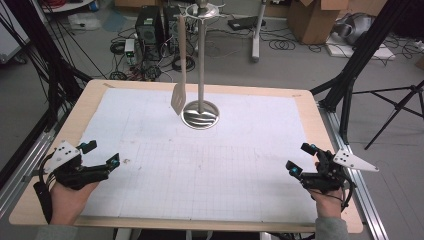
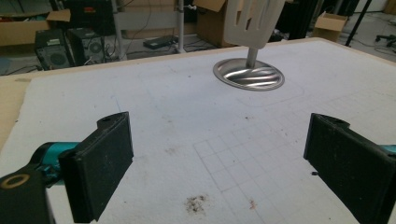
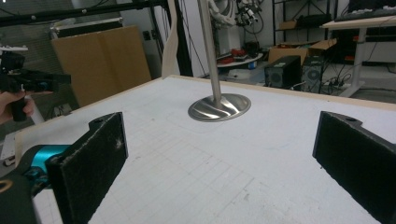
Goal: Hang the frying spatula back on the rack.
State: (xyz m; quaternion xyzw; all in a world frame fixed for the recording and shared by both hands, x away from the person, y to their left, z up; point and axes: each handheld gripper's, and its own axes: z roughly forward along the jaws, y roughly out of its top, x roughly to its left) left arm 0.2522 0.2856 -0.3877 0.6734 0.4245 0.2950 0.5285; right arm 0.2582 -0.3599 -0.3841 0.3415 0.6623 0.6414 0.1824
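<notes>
Start position, nothing yet in hand: left gripper (image 1: 103,154) and right gripper (image 1: 298,158) parted wide and empty at the table's (image 1: 90,100) near corners, slotted spatula (image 1: 179,98) hanging from the stand (image 1: 200,114) mid-table; next, probably a reach forward.

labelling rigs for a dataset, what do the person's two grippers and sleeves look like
Both the left gripper and right gripper are black handheld frames with teal accents near the jaws, flat rectangular black pads, and a pale grey three-cornered plate dotted with small dark marks. Black cables trail from the handles. The person wears grey sleeves.
</notes>
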